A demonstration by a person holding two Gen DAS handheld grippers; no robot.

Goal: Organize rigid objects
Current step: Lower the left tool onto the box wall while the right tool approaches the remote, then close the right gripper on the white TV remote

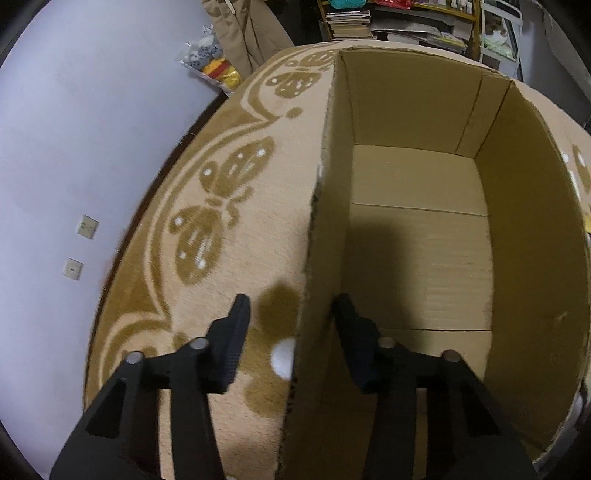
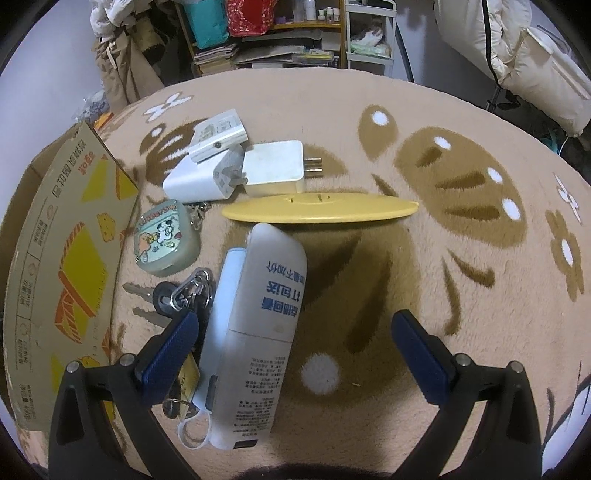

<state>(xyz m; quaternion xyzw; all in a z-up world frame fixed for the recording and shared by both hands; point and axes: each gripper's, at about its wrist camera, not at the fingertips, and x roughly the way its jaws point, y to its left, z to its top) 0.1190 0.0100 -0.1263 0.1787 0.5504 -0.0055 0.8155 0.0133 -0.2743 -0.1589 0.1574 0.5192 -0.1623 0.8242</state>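
An open cardboard box (image 1: 417, 236) sits on a beige blanket with brown butterfly patterns, and nothing lies inside it. My left gripper (image 1: 291, 310) is open and straddles the box's near-left wall, one finger outside and one inside. In the right wrist view a white bottle with blue print (image 2: 269, 317) lies between the fingers of my open right gripper (image 2: 295, 328), close to the left finger. A slim white device with a loop (image 2: 221, 325) lies against it. Keys (image 2: 173, 295), a cartoon case (image 2: 166, 243), a yellow disc (image 2: 317, 210) and two white chargers (image 2: 273, 170) lie beyond.
A small white box (image 2: 218, 136) rests on the left charger (image 2: 199, 177). The carton's printed outer side (image 2: 66, 266) stands left of the pile. A lilac wall with sockets (image 1: 81, 236) is on the left. Shelves with books (image 1: 351, 22) and hanging clothes stand behind the bed.
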